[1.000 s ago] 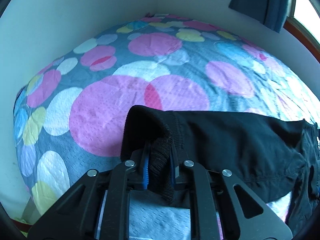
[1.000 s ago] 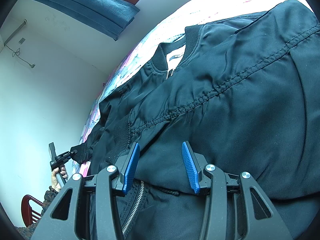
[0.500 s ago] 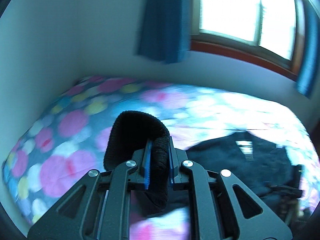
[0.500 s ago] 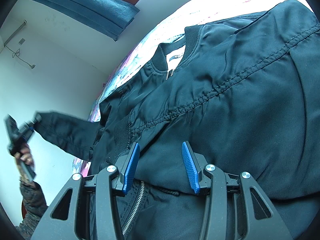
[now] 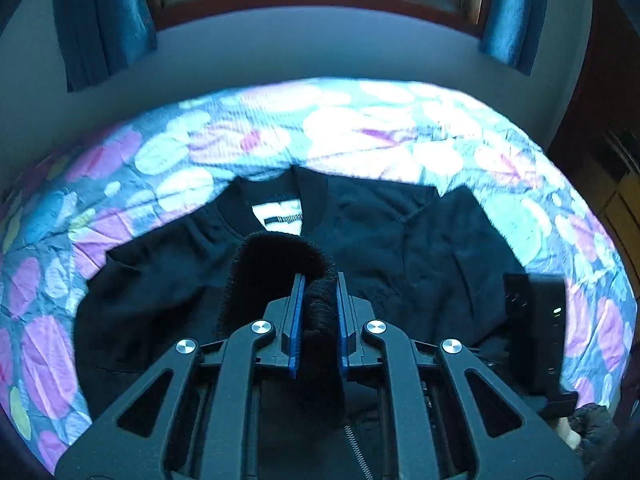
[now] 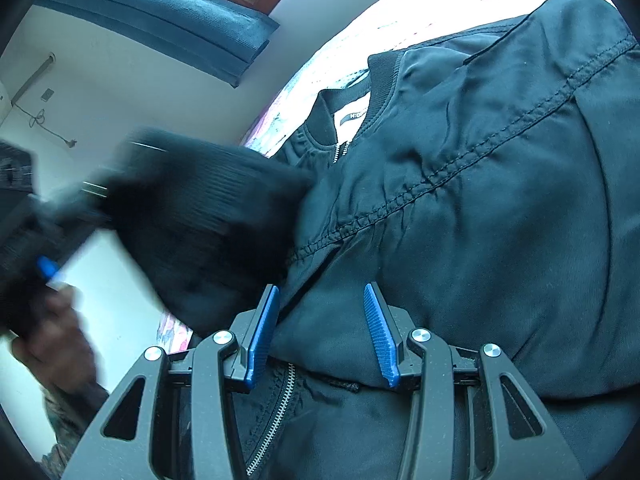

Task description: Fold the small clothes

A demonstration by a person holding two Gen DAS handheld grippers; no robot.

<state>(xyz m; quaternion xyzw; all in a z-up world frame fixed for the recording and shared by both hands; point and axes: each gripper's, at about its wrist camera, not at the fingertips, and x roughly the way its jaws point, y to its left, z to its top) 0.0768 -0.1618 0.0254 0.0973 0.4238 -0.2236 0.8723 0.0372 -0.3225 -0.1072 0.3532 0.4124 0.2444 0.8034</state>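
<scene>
Item: black jacket [image 5: 400,240], sleeve fold in hand, on the bed.

Nearest me, left gripper [image 5: 318,320], jaws pinched tight on the ribbed cuff [image 5: 276,264], which I carry over the jacket's chest. Right gripper [image 6: 320,332], jaws part spread, straddling a fold of the front panel beside the zip [image 6: 276,412]; I cannot tell whether they bite. Beyond: collar label [image 5: 280,216], then the spotted bedspread [image 5: 360,128]. Risk, as I judge it: the slick cloth drags and bunches if my right side fails to anchor.
</scene>
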